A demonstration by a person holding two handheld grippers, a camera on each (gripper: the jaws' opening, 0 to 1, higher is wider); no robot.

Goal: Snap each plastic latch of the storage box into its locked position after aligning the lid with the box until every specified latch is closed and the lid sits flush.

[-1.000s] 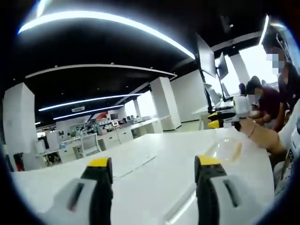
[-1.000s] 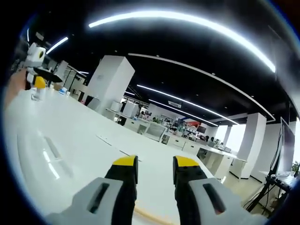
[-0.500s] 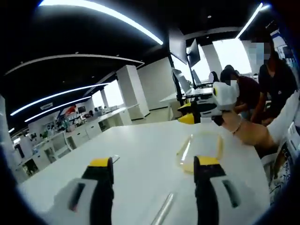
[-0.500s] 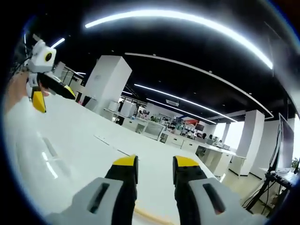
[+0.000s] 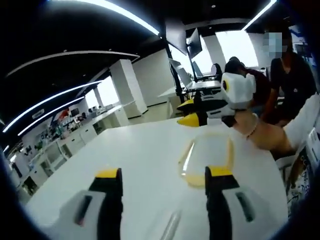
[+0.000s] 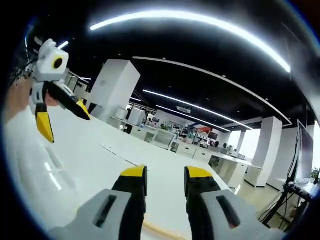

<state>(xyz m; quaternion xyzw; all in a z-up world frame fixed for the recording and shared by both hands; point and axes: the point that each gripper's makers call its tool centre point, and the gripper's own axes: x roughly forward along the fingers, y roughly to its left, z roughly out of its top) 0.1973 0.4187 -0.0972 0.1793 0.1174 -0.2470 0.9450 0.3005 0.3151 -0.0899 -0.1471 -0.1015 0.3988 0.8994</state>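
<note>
White tabletop [image 5: 125,160] is stretching through an open office with white pillars [image 6: 117,90], light strips glowing overhead and people sitting by the bright windows. On it a clear plastic lid [image 5: 207,162] with a yellowish rim is lying flat, just ahead of the left gripper [image 5: 162,175], whose jaws are spreading wide around nothing. Beyond the lid the right gripper [image 5: 192,112] is hovering, its jaws sitting a narrow gap apart and gripping nothing.

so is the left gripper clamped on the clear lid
No, the left gripper is open, and the clear lid lies flat on the table.
</note>
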